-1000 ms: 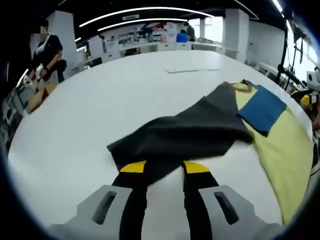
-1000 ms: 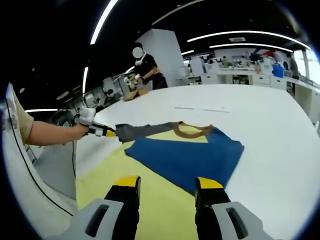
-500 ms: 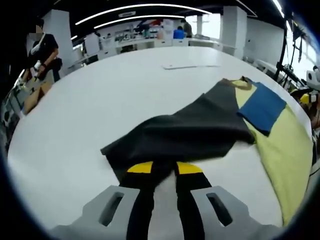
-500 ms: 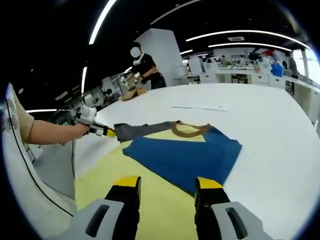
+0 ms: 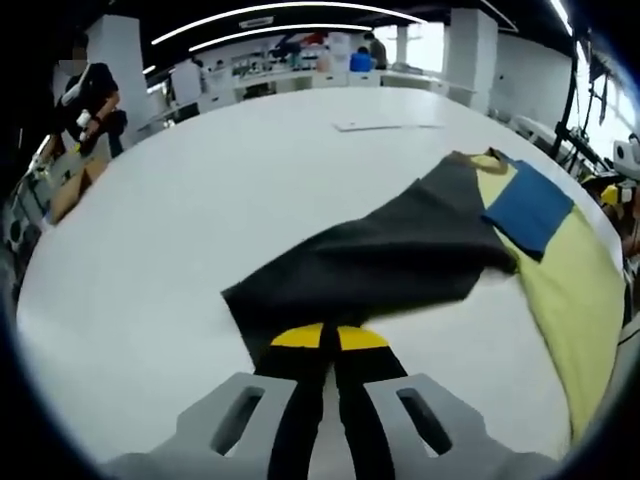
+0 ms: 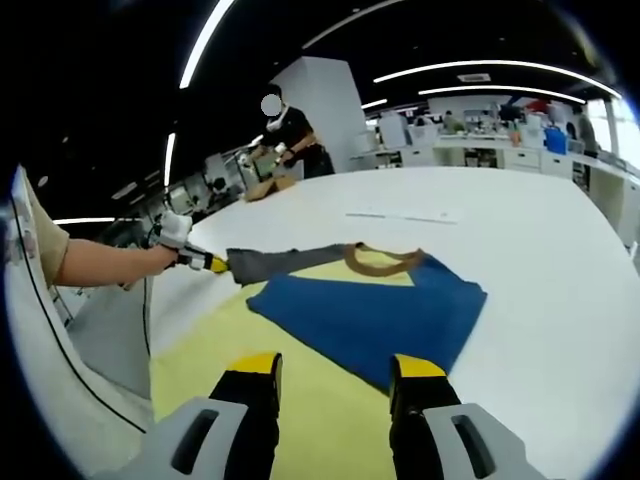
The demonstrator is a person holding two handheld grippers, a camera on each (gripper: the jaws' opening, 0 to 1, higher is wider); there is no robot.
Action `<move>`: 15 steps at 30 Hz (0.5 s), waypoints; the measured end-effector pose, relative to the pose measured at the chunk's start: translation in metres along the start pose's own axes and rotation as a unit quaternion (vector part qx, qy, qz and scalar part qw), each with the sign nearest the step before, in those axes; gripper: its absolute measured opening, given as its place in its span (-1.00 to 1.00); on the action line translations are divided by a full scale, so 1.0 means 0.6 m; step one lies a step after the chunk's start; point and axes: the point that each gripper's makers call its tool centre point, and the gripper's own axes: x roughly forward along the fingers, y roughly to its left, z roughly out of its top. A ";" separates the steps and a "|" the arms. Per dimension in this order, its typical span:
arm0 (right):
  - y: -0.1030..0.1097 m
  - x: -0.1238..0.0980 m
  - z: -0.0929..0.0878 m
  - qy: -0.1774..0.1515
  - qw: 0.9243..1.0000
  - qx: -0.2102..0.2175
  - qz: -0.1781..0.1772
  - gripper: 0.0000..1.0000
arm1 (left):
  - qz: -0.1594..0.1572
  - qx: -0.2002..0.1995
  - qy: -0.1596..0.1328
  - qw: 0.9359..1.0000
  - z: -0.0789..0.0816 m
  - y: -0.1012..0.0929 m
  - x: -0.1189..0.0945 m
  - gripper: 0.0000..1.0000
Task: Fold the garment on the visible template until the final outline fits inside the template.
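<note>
The garment lies on the white table (image 5: 180, 200), with a dark grey sleeve part (image 5: 390, 255), a blue part (image 5: 528, 205) and a tan collar (image 5: 487, 165). It lies partly on the yellow template (image 5: 580, 300). My left gripper (image 5: 330, 338) is shut on the near edge of the grey sleeve. In the right gripper view the left gripper (image 6: 208, 264), held in a hand, pinches the grey sleeve (image 6: 280, 262) at its tip. My right gripper (image 6: 333, 368) hovers open over the yellow template (image 6: 300, 400), just short of the blue part (image 6: 370, 315), holding nothing.
A white sheet of paper (image 5: 385, 125) lies on the far side of the table. A person (image 6: 290, 135) stands at the table's far edge beside a brown box (image 6: 268, 188). The table's near edge (image 6: 100, 400) runs to the left of the template.
My left gripper's jaws have shut on the edge of the grey sleeve that lay between them. The right gripper has stayed open and in place.
</note>
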 end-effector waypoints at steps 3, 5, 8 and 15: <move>-0.001 -0.003 -0.001 0.001 1.000 0.000 -0.001 -0.21 | 0.007 0.009 0.011 1.000 -0.008 0.016 -0.006 -1.00; -0.002 -0.006 -0.001 0.001 1.000 0.000 -0.004 -0.21 | 0.009 0.020 0.020 1.000 -0.012 0.022 -0.010 -1.00; -0.005 -0.010 -0.001 0.000 1.000 0.000 -0.006 -0.21 | 0.010 0.051 0.039 0.998 -0.020 0.033 -0.016 -1.00; -0.009 -0.015 0.000 -0.001 1.000 0.001 -0.011 -0.21 | -0.025 0.144 0.088 0.985 -0.044 0.048 -0.033 -1.00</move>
